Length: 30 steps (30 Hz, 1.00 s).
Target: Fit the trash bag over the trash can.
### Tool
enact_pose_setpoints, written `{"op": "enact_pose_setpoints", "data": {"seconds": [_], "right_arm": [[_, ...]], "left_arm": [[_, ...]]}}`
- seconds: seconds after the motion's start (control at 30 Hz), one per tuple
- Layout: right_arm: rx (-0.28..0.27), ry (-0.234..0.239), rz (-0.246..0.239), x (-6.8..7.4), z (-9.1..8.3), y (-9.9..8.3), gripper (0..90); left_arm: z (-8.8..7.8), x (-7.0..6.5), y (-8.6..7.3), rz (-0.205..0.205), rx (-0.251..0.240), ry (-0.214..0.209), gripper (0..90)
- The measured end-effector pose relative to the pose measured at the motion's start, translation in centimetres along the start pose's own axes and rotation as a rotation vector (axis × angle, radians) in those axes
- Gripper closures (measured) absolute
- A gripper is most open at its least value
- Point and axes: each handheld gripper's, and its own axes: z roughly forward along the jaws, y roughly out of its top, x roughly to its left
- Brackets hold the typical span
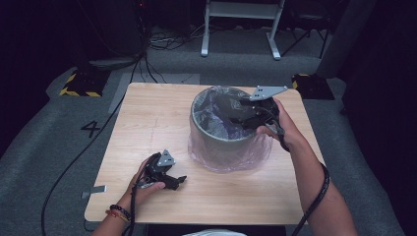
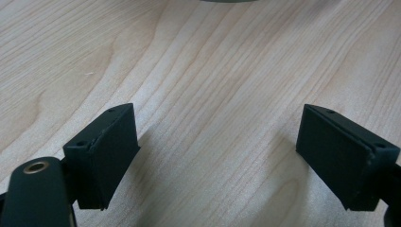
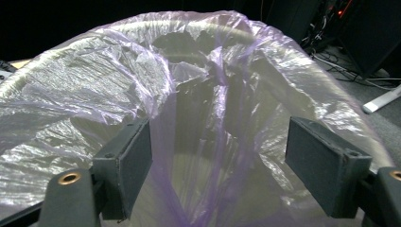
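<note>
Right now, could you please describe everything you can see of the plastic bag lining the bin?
The plastic bag is thin, see-through, faintly purple and crinkled. It lines a round grey bin standing upright on the wooden table. Its top is folded over the rim and hangs loosely down the outside, bunching near the base. Inside, it sags in folds. The right tongs stand open at its mouth; contact can't be confirmed.
</note>
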Motion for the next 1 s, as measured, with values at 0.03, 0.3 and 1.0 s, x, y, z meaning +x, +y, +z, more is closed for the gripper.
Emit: {"op": "enact_pose_setpoints", "data": {"seconds": [0.03,0.3,1.0], "right_arm": [[0.007,0.003,-0.003,0.1,0.1,0.1,24.1],[0.048,0.004,-0.003,0.3,0.9,0.2,24.5],[0.245,0.018,-0.002,0.0,1.7,0.9,25.2]], "left_arm": [[0.0,0.0,0.0,0.0,0.0,0.0,13.3],[0.0,0.0,0.0,0.0,0.0,0.0,13.3],[0.0,0.0,0.0,0.001,0.0,0.0,13.3]]}}
